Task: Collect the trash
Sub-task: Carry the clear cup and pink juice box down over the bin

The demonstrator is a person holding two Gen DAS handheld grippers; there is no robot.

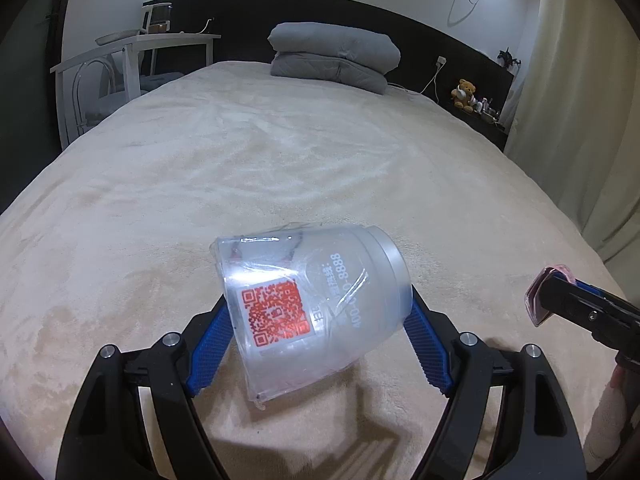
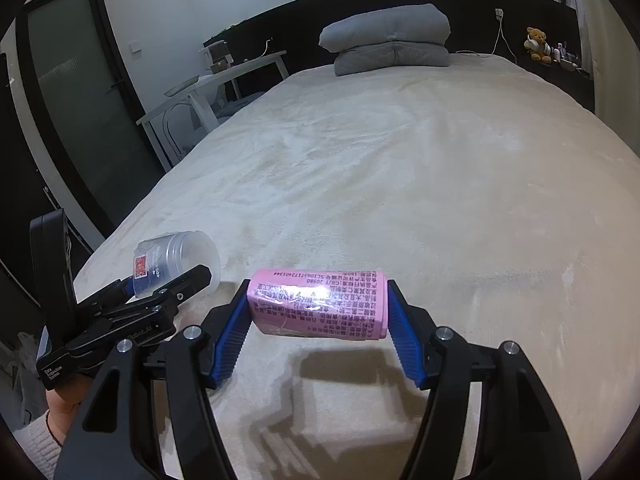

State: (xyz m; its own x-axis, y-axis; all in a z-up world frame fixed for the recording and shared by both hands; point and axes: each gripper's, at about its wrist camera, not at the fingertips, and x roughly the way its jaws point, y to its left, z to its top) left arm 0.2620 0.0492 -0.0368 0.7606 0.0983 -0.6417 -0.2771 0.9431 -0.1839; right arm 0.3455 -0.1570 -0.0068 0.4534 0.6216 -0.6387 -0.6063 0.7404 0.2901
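Observation:
My left gripper (image 1: pixel 318 320) is shut on a clear plastic cup (image 1: pixel 316 304) with a red QR code label, held on its side just above the beige bed (image 1: pixel 280 160). The cup also shows in the right wrist view (image 2: pixel 176 260), with the left gripper (image 2: pixel 168 292) beside it. My right gripper (image 2: pixel 318 308) is shut on a pink tissue pack (image 2: pixel 320 304) with black print, held crosswise between the blue pads above the bed (image 2: pixel 400 160). In the left wrist view the right gripper (image 1: pixel 560 300) sits at the right with the pink pack's end (image 1: pixel 538 300) showing.
A folded grey quilt (image 1: pixel 336 56) lies at the head of the bed against a dark headboard. A white desk (image 1: pixel 132 52) stands left of the bed. A teddy bear (image 1: pixel 464 94) sits on a shelf at the right. A curtain (image 1: pixel 580 80) hangs at the right. A dark door (image 2: pixel 80 100) is at the left.

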